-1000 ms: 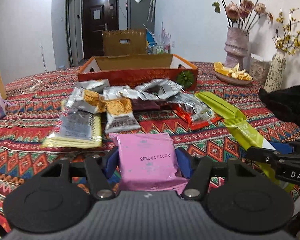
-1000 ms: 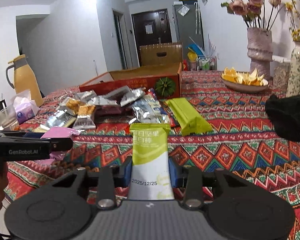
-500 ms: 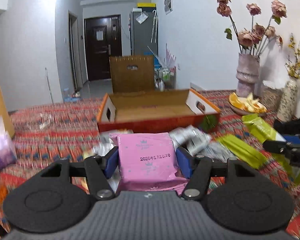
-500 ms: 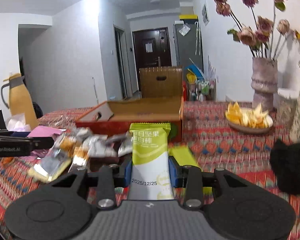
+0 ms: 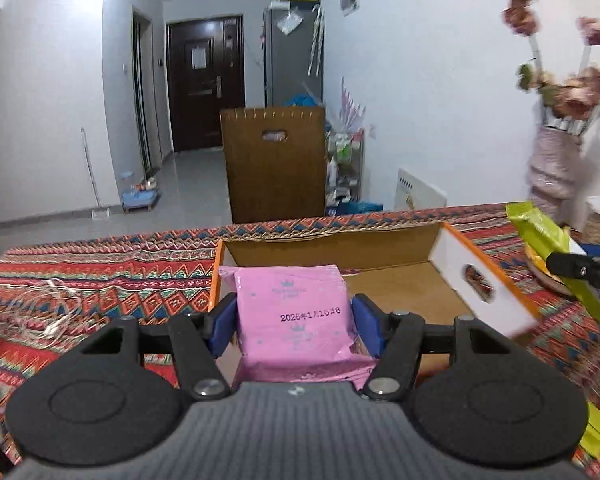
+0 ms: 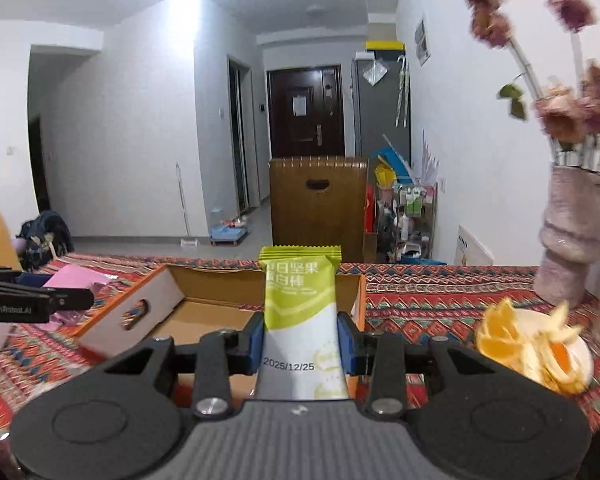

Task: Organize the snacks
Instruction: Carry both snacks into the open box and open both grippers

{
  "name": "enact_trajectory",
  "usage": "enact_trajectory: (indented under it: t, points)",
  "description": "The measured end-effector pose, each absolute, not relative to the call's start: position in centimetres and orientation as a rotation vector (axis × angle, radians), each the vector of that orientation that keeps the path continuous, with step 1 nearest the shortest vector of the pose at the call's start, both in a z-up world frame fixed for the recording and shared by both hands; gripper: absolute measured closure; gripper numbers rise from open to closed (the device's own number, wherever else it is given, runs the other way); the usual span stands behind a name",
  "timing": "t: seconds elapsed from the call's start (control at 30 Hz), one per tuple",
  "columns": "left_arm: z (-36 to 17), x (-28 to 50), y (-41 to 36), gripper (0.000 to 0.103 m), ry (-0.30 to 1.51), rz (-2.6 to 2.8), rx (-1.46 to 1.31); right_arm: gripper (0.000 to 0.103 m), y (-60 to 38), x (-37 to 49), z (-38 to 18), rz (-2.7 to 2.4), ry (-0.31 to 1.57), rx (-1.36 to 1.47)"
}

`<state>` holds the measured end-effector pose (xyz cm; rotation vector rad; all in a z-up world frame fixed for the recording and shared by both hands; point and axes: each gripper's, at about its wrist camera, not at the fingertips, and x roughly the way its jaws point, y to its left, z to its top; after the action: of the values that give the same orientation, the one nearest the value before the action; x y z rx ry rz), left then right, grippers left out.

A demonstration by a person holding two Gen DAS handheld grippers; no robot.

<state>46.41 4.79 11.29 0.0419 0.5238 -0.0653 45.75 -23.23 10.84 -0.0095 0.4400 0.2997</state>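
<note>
I am clamping a pink packet [image 5: 296, 312] between the left gripper [image 5: 294, 318] fingers and a green bar [image 6: 300, 320] between the right gripper [image 6: 302, 340] fingers, both hanging over the cardboard box [image 5: 400, 246] ahead, which looks empty; dropping them in is what remains.

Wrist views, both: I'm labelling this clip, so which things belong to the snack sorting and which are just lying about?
Job:
pink packet, in left gripper
green bar, in right gripper
cardboard box

Lying about:
orange plate
flower vase
white cable
</note>
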Motion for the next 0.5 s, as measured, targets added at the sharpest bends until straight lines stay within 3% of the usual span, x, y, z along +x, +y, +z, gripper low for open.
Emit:
enact_trajectory:
  t: [0.3,0.5]
  points:
    - [7.5,59.2,7.7,0.041,0.653,-0.048,0.01,0.066,-17.5,59.2,6.2,0.231,0.667,-0.248]
    - [5.4,62.1,7.6,0.04,0.735,-0.025,0.042,0.061,-14.5,64.5,4.2,0.192,0.81,-0.363]
